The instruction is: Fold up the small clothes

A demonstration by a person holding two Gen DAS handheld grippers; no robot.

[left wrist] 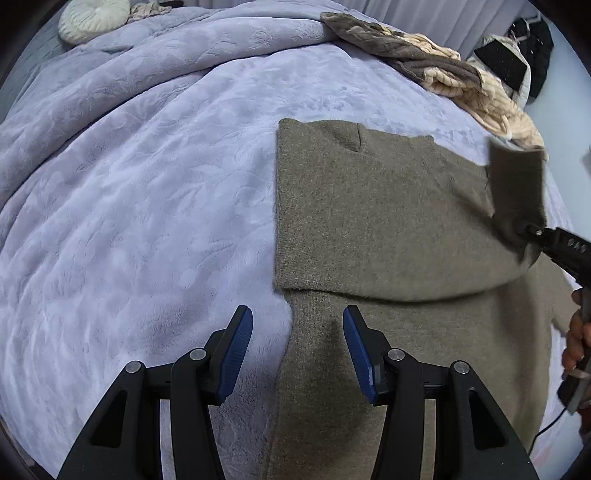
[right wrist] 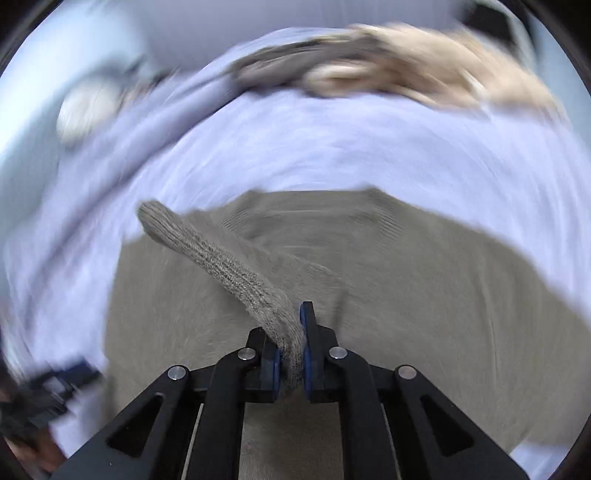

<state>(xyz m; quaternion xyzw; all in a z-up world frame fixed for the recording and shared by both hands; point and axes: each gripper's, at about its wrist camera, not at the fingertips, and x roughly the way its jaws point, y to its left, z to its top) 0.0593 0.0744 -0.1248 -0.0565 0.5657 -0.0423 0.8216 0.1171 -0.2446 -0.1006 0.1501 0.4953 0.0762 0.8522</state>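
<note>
Left tongs (left wrist: 297, 345) hang part-way apart over the near left edge of the olive knit sweater (left wrist: 388, 229), their blue pads (left wrist: 236, 354) clear of the cloth and nothing between them. Right tongs (right wrist: 291, 354) are pinched narrow on a ribbed cuff of the sweater's sleeve (right wrist: 221, 262), which rises from the pads and trails off up and to the left, its free end hanging loose. From the left wrist view those right tongs (left wrist: 532, 230) show only as a black tip at the right margin, lifting a blurred flap of the same knit; the hand (left wrist: 578, 339) behind them is cut off by the frame edge, and a thin black cable trails below it. The sweater lies spread on the lavender plush blanket (left wrist: 147, 184) of the bed, its left part already turned over itself in a straight-edged panel, its lower part running out of the picture behind the tongs. At the far edge of the bed sits a heap of cream and grey-brown clothes (left wrist: 443, 70), partly cut off, and a pale round cushion (left wrist: 92, 18) at the far left. The right wrist view is heavily smeared: only the tongs and cuff are sharp, the heap is a streak, and a dark shape at its lower left corner cannot be made out.
</note>
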